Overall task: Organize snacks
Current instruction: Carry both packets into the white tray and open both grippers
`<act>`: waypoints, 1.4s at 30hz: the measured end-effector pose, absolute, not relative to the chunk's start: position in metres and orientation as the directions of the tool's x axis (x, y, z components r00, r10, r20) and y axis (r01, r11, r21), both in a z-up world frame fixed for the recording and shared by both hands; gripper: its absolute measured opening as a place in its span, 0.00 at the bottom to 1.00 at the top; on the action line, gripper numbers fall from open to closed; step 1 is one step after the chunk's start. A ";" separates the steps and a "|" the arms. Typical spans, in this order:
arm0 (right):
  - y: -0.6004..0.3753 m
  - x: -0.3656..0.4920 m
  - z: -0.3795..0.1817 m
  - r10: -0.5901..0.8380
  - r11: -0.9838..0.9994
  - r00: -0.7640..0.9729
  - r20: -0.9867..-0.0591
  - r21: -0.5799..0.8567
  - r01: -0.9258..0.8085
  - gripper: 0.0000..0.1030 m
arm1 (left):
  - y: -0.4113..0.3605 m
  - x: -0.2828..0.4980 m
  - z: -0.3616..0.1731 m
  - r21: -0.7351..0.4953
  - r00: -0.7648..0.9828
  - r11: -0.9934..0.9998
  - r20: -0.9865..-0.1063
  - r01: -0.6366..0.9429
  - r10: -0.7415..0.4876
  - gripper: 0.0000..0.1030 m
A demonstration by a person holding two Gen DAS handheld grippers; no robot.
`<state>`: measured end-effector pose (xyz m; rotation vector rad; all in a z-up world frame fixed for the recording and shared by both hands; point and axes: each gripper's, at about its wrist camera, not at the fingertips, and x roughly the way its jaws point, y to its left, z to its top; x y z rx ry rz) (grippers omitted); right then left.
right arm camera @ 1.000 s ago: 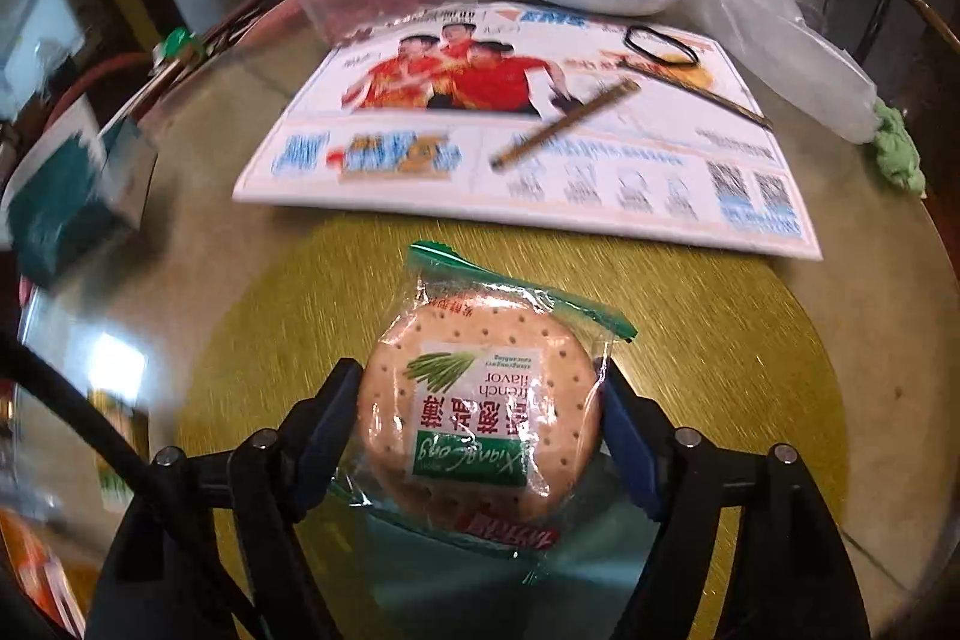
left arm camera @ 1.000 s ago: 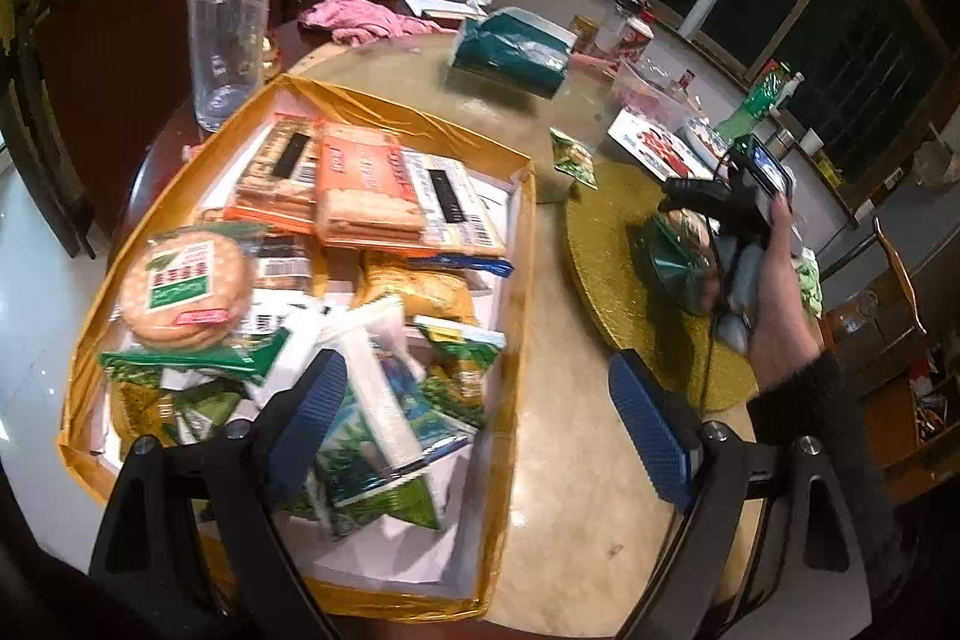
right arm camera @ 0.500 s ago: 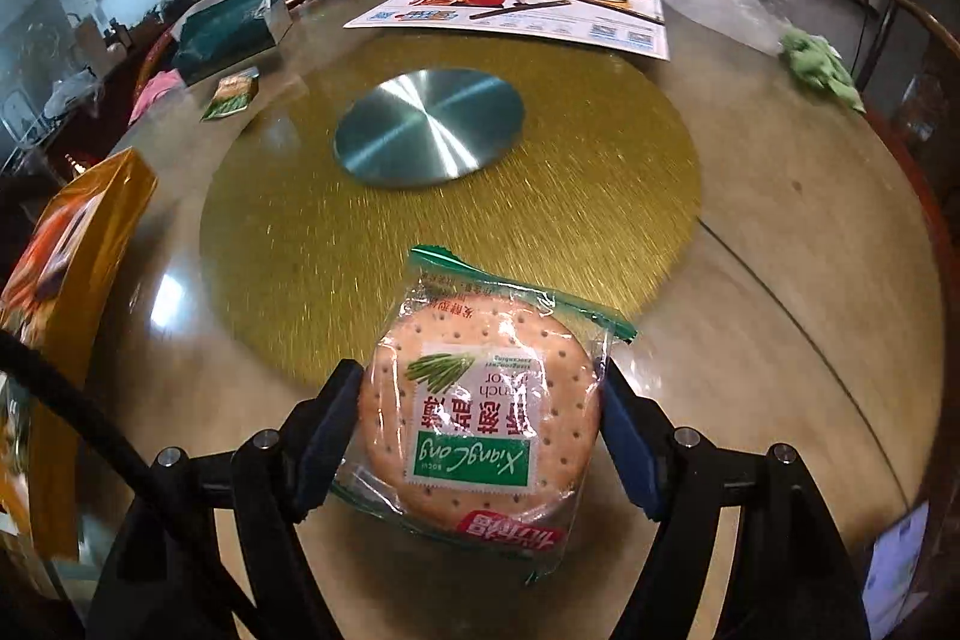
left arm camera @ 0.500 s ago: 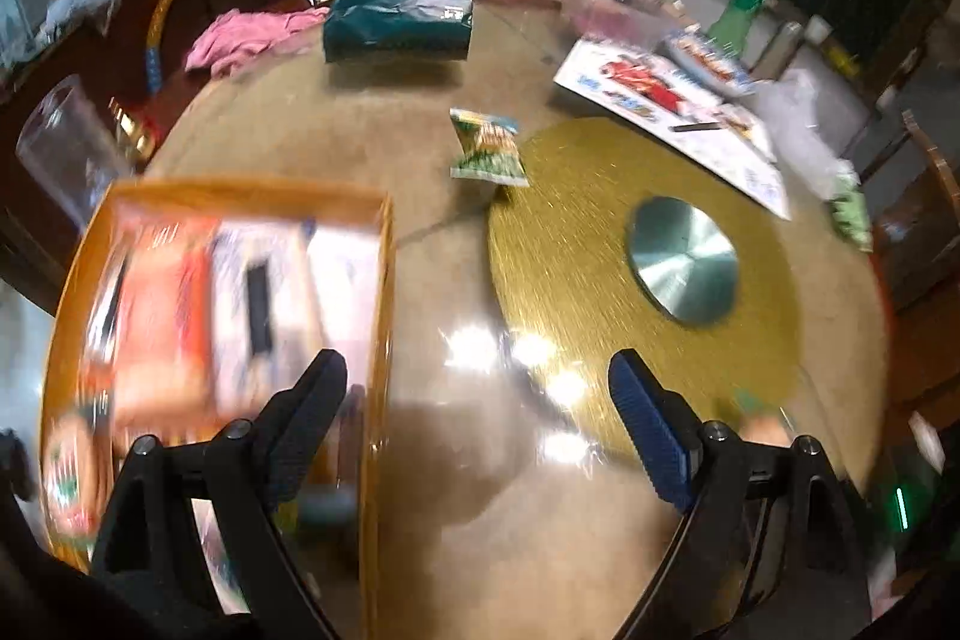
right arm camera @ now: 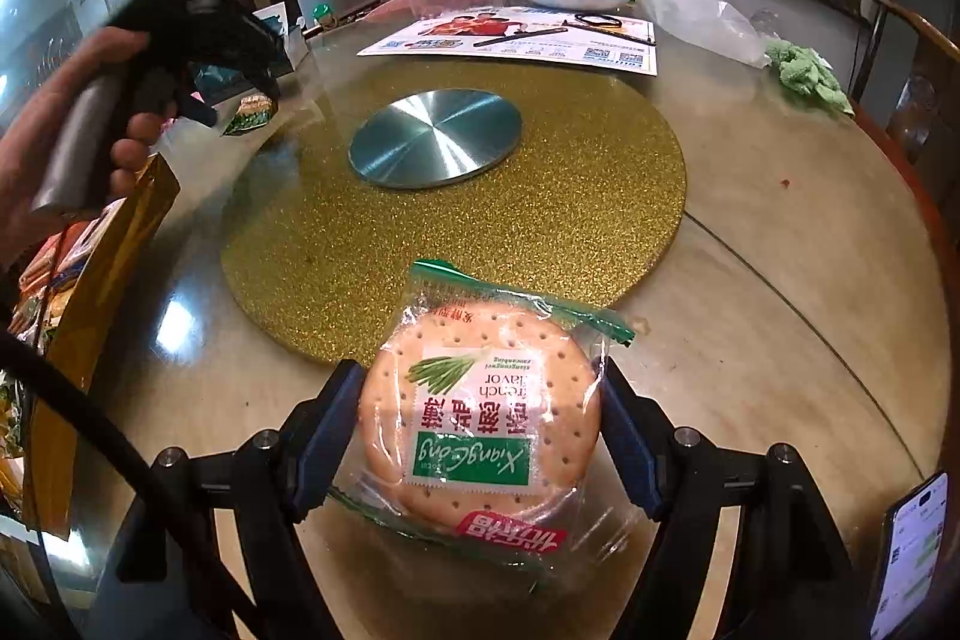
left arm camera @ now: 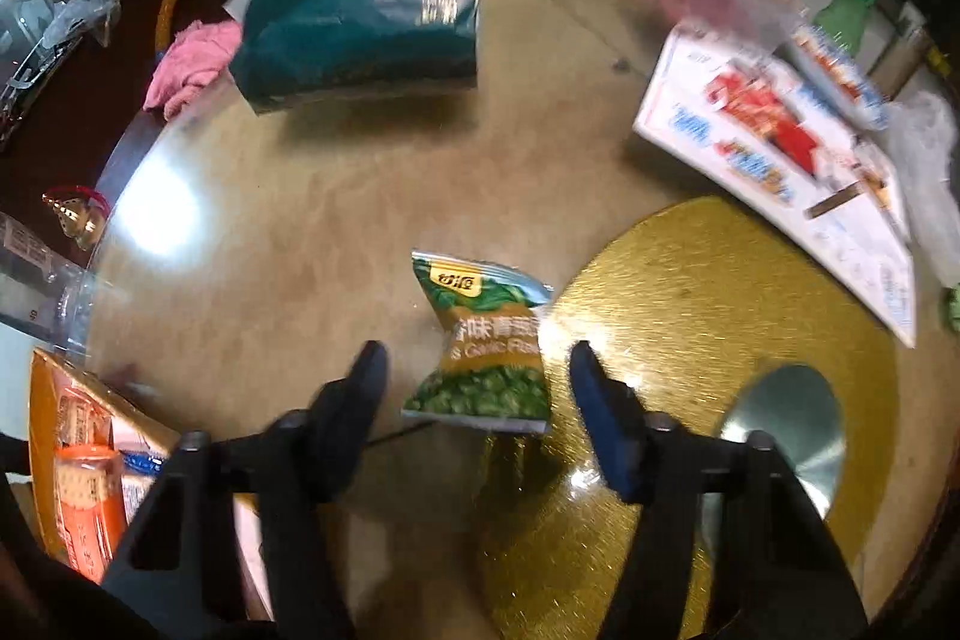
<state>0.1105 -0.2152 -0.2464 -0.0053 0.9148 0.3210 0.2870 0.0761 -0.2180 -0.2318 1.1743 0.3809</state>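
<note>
snacks: left gripper now over the stray packet

small green-and-gold foil pea packet [left arm camera: 480,340] lies on the glass table [left arm camera: 270,280], at the near-left edge of the gold glitter turntable [left arm camera: 708,292]. left gripper [left arm camera: 477,370], a second ago over the orange snack tray [left arm camera: 42,400], now straddles it, jaws closing, not yet touching. right gripper [right arm camera: 480,418] pinches the round wrapped cracker [right arm camera: 480,412]. both likely head for the tray.

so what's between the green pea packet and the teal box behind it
Nothing: in the left wrist view only bare glossy table separates the green pea packet from the teal box.
</note>
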 end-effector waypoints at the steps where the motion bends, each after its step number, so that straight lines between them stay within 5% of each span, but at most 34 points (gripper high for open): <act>1: -0.216 0.111 -0.246 0.275 0.952 0.566 -0.777 0.136 -0.275 0.74 | 0.077 0.289 -0.223 0.032 0.318 0.911 -0.932 -0.411 0.176 0.46; 10: -0.216 0.110 -0.247 0.276 0.952 0.569 -0.775 0.137 -0.274 0.74 | 0.044 0.232 -0.222 0.061 0.283 0.940 -0.945 -0.336 0.162 0.33; 17: -0.217 0.109 -0.248 0.291 0.948 0.570 -0.768 0.150 -0.282 0.73 | -0.015 0.093 -0.205 -0.133 0.349 0.974 -0.935 -0.182 -0.062 0.32; 22: -0.223 0.110 -0.245 0.418 0.905 0.534 -0.735 0.288 -0.312 0.73 | -0.019 -0.008 -0.179 -0.279 0.433 0.941 -0.884 -0.190 -0.175 0.32; 32: -0.155 0.039 -0.188 0.718 0.669 0.368 -0.591 0.440 -0.599 0.73 | 0.079 -0.111 -0.143 -0.215 0.524 0.889 -0.851 -0.405 0.033 0.32; 42: -0.018 0.038 -0.170 0.759 0.506 0.158 -0.632 0.420 -0.753 0.73 | 0.134 -0.124 -0.170 -0.241 0.518 0.856 -0.855 -0.457 0.036 0.32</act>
